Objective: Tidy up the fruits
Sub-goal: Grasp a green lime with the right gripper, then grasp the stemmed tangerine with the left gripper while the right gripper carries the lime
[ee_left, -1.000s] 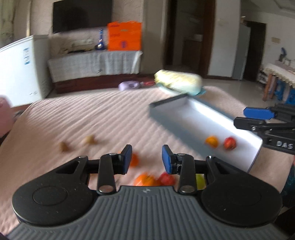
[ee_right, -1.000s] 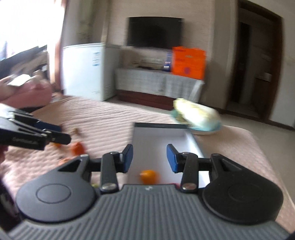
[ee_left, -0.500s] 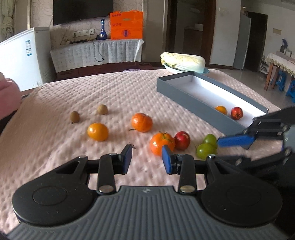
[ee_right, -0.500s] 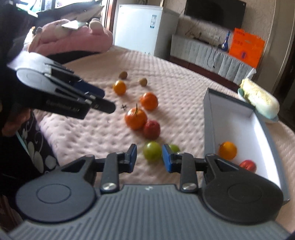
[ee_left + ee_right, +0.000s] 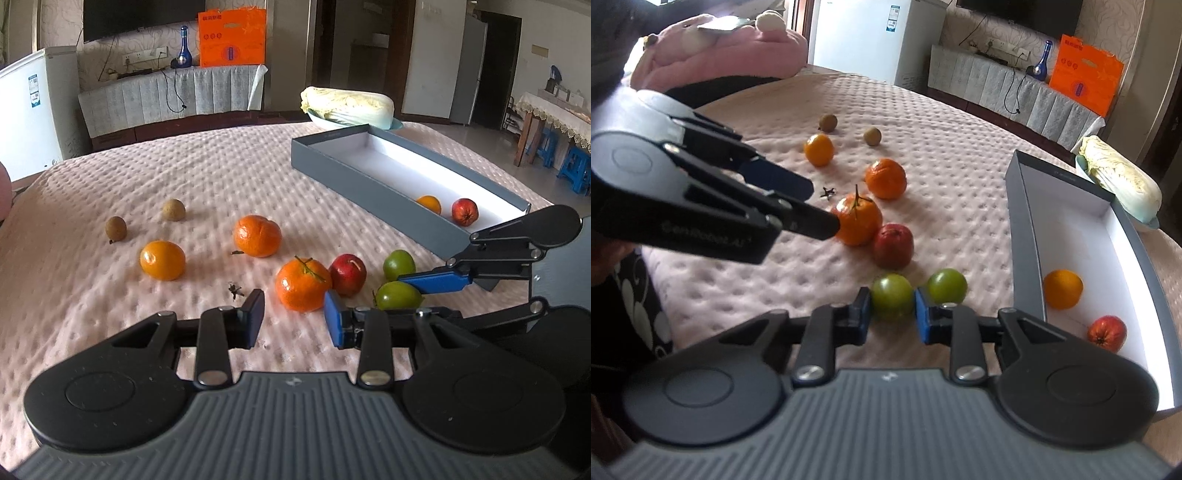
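Loose fruit lies on the pink quilted cloth: two green fruits, a red one [image 5: 893, 245], three oranges and two small brown ones. My right gripper [image 5: 892, 319] is closing on the nearer green fruit [image 5: 892, 301], and its blue pads touch both sides of it. The other green fruit [image 5: 946, 285] sits just beyond. From the left wrist the right gripper [image 5: 406, 297] straddles that green fruit [image 5: 397, 298]. My left gripper [image 5: 293, 325] is open and empty, low over the cloth just short of the stemmed orange [image 5: 301, 284]. In the grey box [image 5: 1025, 236] lie an orange [image 5: 1063, 288] and a red fruit [image 5: 1107, 332].
A cabbage on a plate [image 5: 347, 107] sits past the far end of the box. A pink plush toy [image 5: 713, 51] lies at the far left of the table. A dried stem bit [image 5: 235, 290] lies near the left gripper. Beyond the table stand a white freezer, a covered bench and blue stools.
My right gripper swung from over the box down to the green fruit, and its jaws narrowed around it. My left gripper sank a little toward the stemmed orange.
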{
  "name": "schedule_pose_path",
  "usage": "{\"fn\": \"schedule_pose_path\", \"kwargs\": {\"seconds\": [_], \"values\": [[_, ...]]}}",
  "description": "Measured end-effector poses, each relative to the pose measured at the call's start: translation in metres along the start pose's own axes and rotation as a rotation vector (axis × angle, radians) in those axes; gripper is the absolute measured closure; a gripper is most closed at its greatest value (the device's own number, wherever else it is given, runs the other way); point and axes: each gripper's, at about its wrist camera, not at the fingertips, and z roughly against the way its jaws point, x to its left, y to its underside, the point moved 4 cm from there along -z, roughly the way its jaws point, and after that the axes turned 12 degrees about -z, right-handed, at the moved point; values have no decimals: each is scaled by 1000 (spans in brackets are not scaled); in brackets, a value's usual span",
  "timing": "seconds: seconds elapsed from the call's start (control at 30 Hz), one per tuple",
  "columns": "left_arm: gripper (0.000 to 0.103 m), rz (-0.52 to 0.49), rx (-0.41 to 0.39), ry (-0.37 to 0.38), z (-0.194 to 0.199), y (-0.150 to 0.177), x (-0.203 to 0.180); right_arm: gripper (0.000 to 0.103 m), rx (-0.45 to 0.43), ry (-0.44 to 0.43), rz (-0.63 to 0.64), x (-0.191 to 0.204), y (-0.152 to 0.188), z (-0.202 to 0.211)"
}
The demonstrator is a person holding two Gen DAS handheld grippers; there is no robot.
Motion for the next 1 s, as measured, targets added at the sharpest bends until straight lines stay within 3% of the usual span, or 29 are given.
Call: {"fn": "schedule_pose_path", "kwargs": {"seconds": [0.53, 0.7, 1.0], "values": [[62, 20, 19, -1, -27, -10, -5, 75, -11, -58, -40, -20, 5, 25], [51, 28, 36, -4, -33, -7, -3, 75, -24, -69, -36, -18, 3, 28], [60, 17, 33, 9, -34, -6, -4, 75, -44, -66, -44, -20, -4, 30]]}}
